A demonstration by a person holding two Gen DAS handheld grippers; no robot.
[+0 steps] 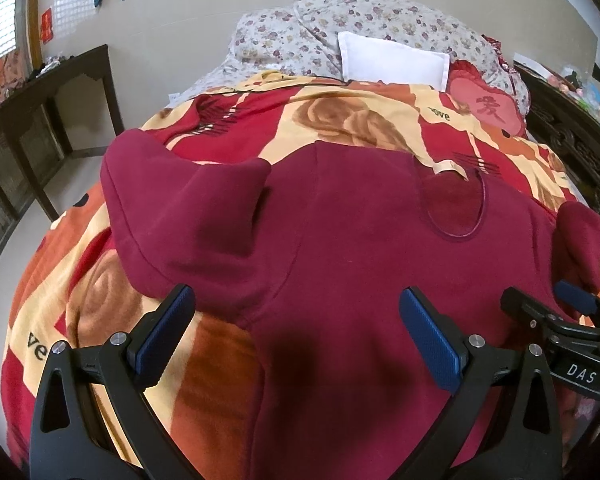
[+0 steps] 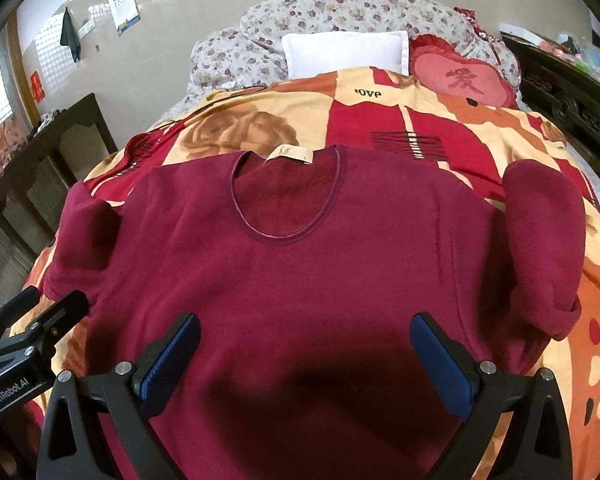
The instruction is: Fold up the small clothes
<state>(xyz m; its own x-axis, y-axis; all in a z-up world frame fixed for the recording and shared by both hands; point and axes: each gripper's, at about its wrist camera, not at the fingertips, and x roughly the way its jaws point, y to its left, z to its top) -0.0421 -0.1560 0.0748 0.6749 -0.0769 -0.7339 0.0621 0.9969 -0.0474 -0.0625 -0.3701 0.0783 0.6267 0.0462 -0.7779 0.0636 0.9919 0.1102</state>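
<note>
A maroon long-sleeved top (image 2: 300, 264) lies flat on the bed, neckline (image 2: 288, 200) away from me, with a cream label at the collar. It also shows in the left wrist view (image 1: 340, 240). Its left sleeve (image 1: 188, 216) lies bent beside the body and its right sleeve (image 2: 544, 248) lies bent at the other side. My left gripper (image 1: 296, 320) is open and empty over the lower left of the top. My right gripper (image 2: 304, 348) is open and empty over the lower middle. Each gripper shows at the edge of the other's view.
The top rests on a red, cream and orange rose-print blanket (image 2: 400, 120). A white pillow (image 2: 344, 52), a floral quilt (image 2: 340, 8) and a red heart cushion (image 2: 460, 80) lie at the head. A dark wooden table (image 1: 48, 120) stands left, a carved dark bed frame (image 2: 572, 108) right.
</note>
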